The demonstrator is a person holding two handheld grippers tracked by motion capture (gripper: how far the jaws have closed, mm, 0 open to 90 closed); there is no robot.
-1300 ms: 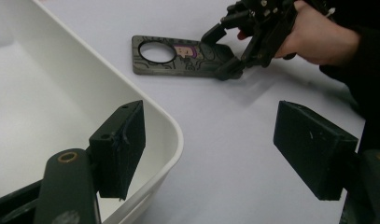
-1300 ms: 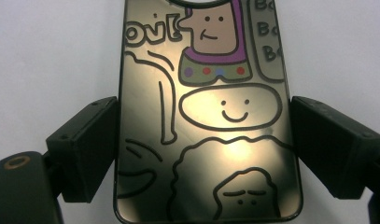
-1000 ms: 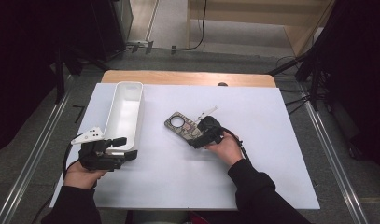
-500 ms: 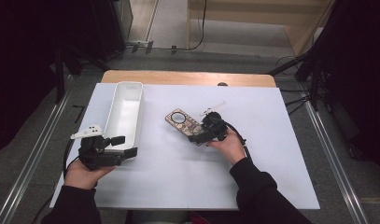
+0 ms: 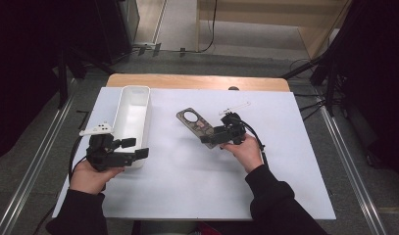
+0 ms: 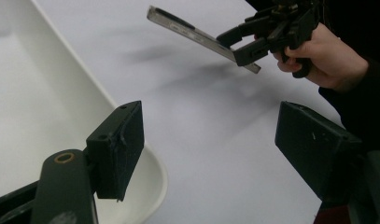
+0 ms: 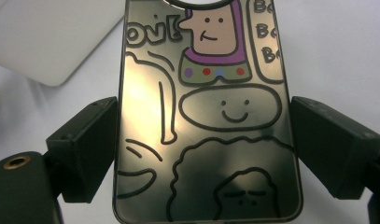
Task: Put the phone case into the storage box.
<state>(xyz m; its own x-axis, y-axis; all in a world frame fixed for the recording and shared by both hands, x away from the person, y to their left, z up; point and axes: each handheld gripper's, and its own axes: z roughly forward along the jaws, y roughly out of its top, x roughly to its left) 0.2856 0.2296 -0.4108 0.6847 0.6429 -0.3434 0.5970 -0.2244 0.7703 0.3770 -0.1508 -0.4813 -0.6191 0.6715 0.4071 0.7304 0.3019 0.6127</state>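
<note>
While right gripper (image 5: pixel 214 137) clamps glossy cartoon-printed phone case (image 5: pixel 195 122), left gripper (image 5: pixel 136 148) agape, smooth white tray (image 5: pixel 132 100)

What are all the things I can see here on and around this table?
phone case: one, dark and glossy with cartoon drawings and a round camera hole, lifted off the table, clamped by its long edges in the right gripper.
tray: one, white, long, on the table's left half, nothing in it.
white sheet: one, covers most of the table.
table: one, wooden edge showing at the far side.
left gripper: one, black, jaws open beside the tray's near end.
right gripper: one, black, jaws shut on the case.
hands: two, dark sleeves.
</note>
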